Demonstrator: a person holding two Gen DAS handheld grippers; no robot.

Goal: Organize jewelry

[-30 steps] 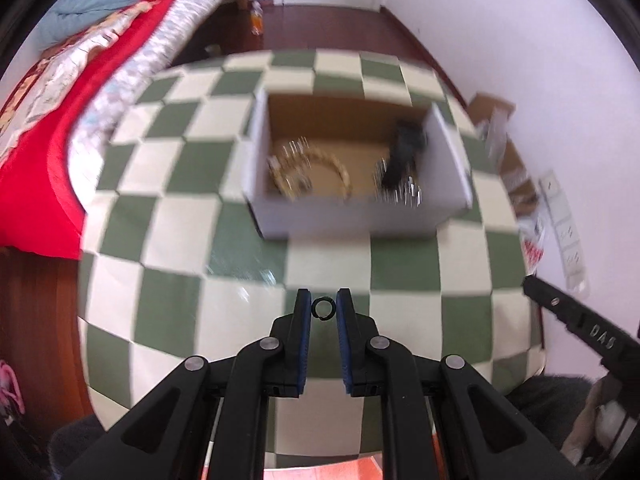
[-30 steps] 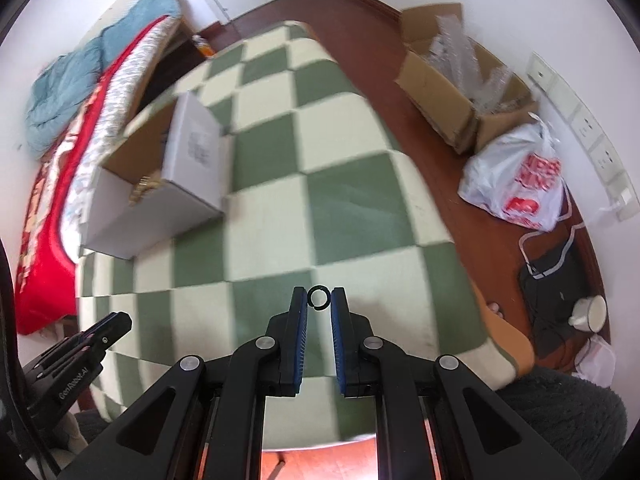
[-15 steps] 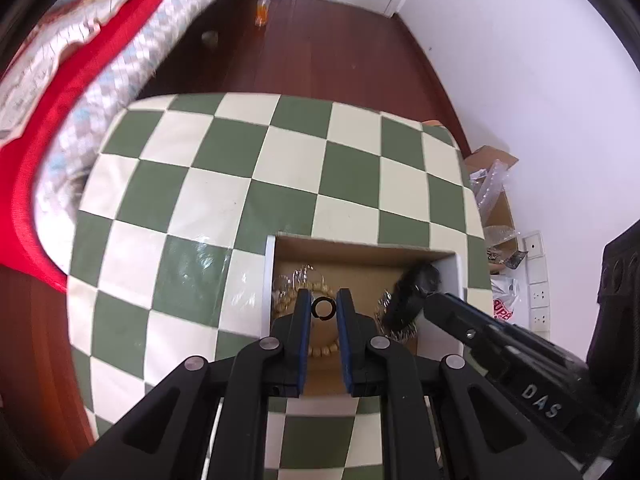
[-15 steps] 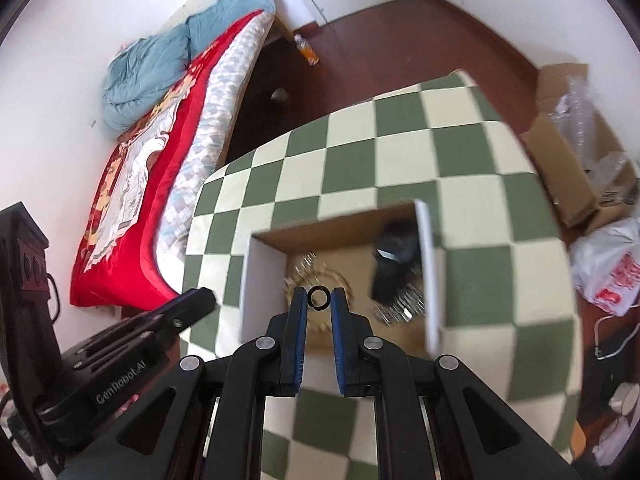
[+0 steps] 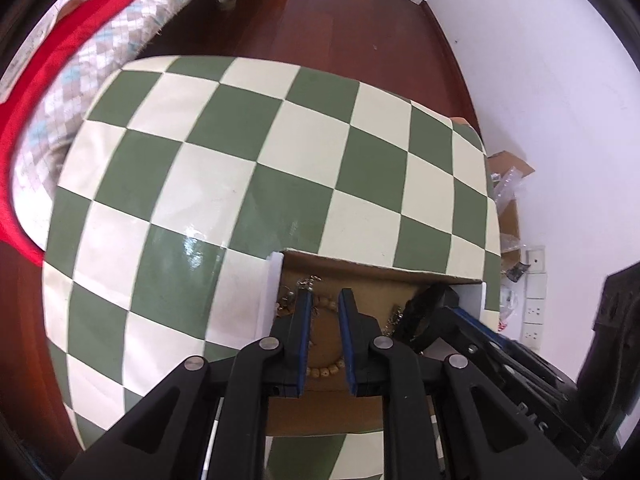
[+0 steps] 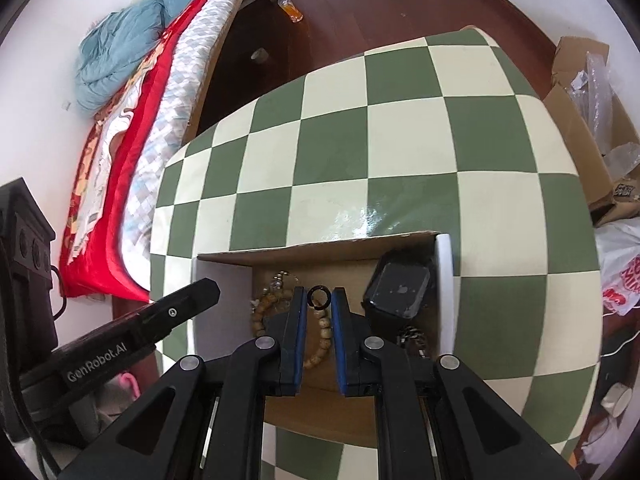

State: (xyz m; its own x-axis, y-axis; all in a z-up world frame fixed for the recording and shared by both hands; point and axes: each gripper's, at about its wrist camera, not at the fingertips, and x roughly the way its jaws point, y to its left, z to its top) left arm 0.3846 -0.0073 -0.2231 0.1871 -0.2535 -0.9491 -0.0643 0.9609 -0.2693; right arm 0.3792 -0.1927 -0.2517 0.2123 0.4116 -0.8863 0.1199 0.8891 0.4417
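Observation:
An open cardboard box [image 6: 443, 280] with white sides sits on the green-and-cream checked table [image 6: 400, 160]. Inside lie a wooden bead bracelet [image 6: 320, 344], a silver chain [image 6: 280, 280] and a black watch [image 6: 400, 292]. My right gripper [image 6: 319, 300] is shut on a small black ring [image 6: 319, 299] and hangs over the box. My left gripper [image 5: 325, 304] is over the same box [image 5: 272, 300] with its jaws apart and nothing between them. The bead bracelet [image 5: 324, 371] shows under it.
A bed with a red cover [image 6: 120, 160] stands left of the table. A cardboard box with plastic wrap [image 6: 592, 112] and a white shopping bag [image 6: 620, 280] sit on the wooden floor at the right. An orange bottle [image 6: 290, 8] stands on the floor.
Both grippers moved forward over the box. The left gripper opened and the black ring it held is gone from its jaws. The right gripper still holds its ring.

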